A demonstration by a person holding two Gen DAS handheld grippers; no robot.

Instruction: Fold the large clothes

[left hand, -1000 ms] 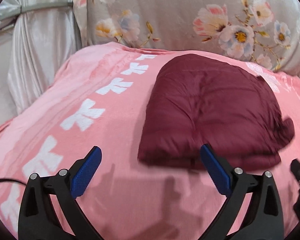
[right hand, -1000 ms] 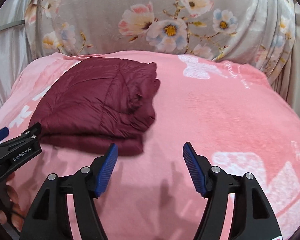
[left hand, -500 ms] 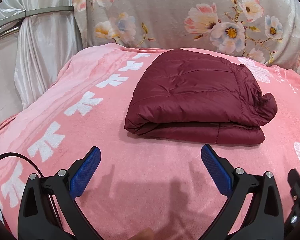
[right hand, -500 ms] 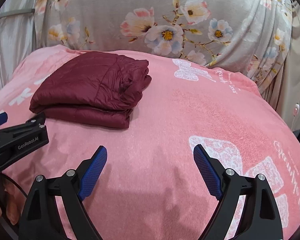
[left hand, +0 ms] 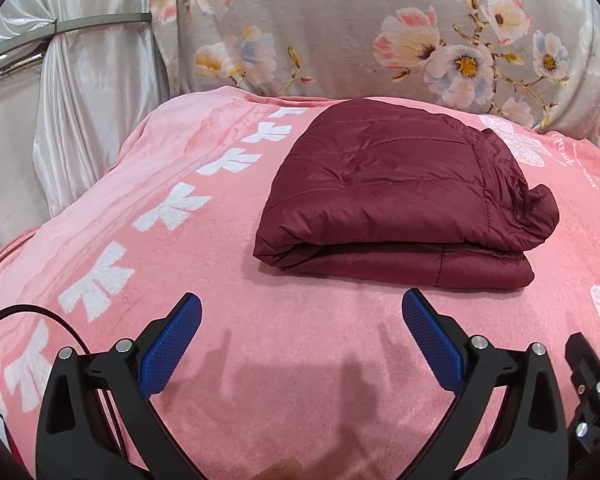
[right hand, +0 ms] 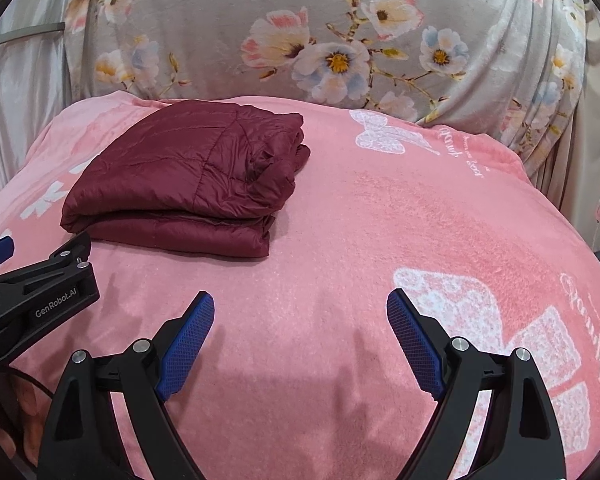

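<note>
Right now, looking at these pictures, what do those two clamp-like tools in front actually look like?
Each hand-held gripper is a black plastic frame with triangular cut-outs and silver bolts, ending in two fingers faced with blue dimpled pads. The left hand-held gripper has a thin black cable looping beside it, and its side reads "GenRobot.AI" in white. The right hand-held gripper looks identical.

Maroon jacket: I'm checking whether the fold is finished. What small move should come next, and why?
Probably just draw both grippers back. The maroon jacket lies folded in a compact stack on the pink blanket, and the left gripper and right gripper are open, empty, clear of it.
</note>
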